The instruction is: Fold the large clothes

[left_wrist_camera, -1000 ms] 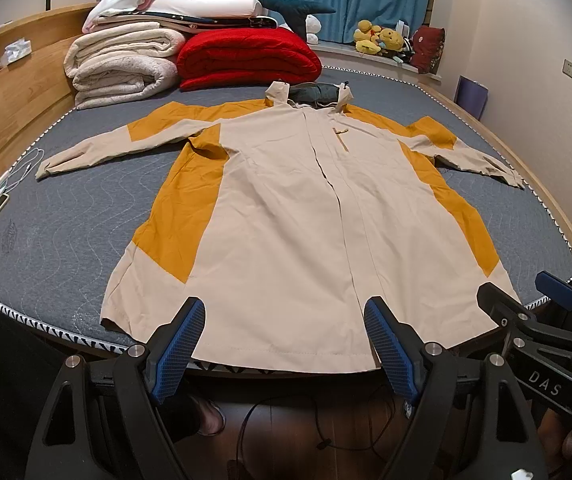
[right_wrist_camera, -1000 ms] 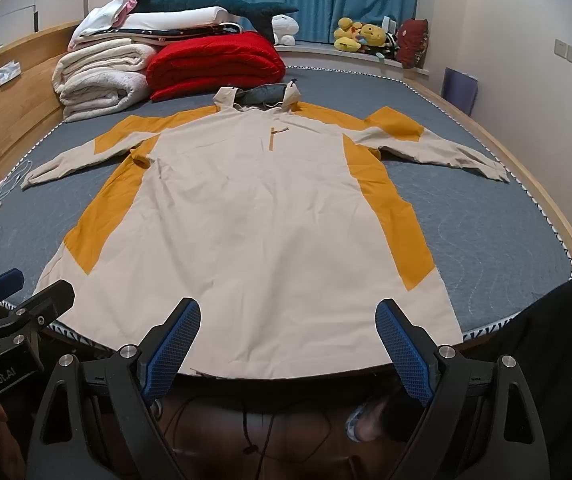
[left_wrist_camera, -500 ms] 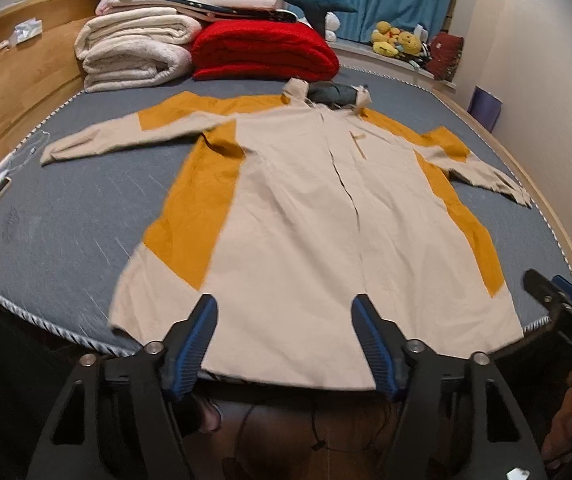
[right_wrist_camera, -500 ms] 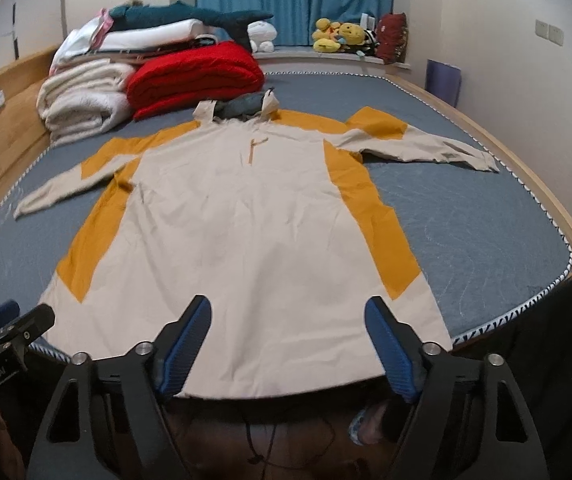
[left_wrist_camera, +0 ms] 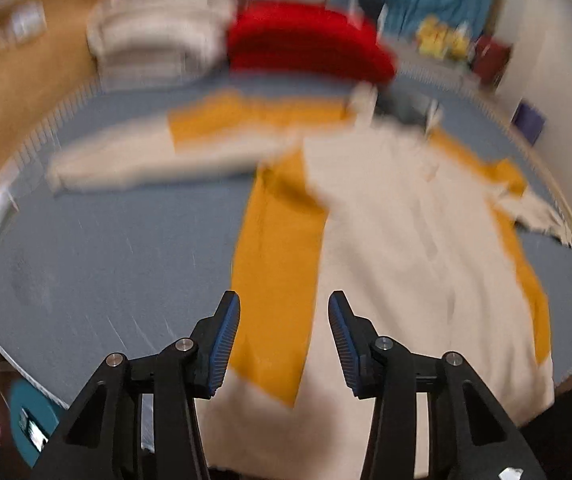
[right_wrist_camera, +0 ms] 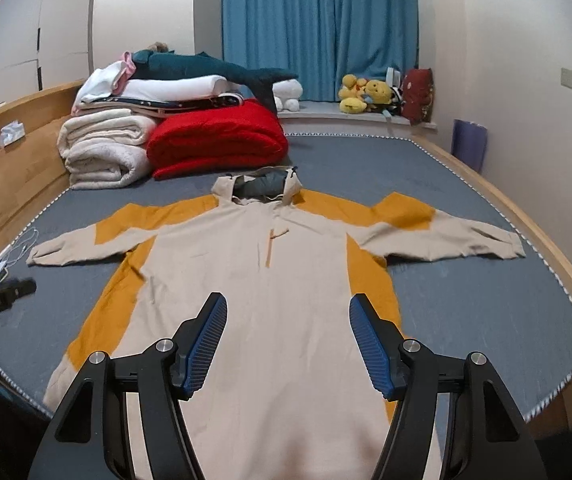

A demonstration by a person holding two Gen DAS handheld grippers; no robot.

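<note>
A large beige hooded jacket with mustard-yellow side and shoulder panels [right_wrist_camera: 286, 300] lies flat, front up, sleeves spread, on the grey-blue mattress [right_wrist_camera: 465, 312]. It also shows, blurred, in the left wrist view [left_wrist_camera: 397, 248]. My left gripper [left_wrist_camera: 284, 340] is open and empty, above the jacket's left yellow panel near the hem. My right gripper [right_wrist_camera: 287, 344] is open and empty, above the jacket's lower middle. The left gripper's tip shows at the left edge of the right wrist view [right_wrist_camera: 2, 298].
Rolled white blankets [right_wrist_camera: 106, 152], a folded red quilt [right_wrist_camera: 218, 140] and a plush shark [right_wrist_camera: 214, 70] are stacked at the head of the bed. A wooden bed frame [right_wrist_camera: 6, 184] runs along the left. Cables and a phone [right_wrist_camera: 6, 260] lie at the left mattress edge.
Both grippers have moved forward over the jacket from beyond the foot of the bed. The left one swung left and its view is blurred. Both jaws have narrowed a little.
</note>
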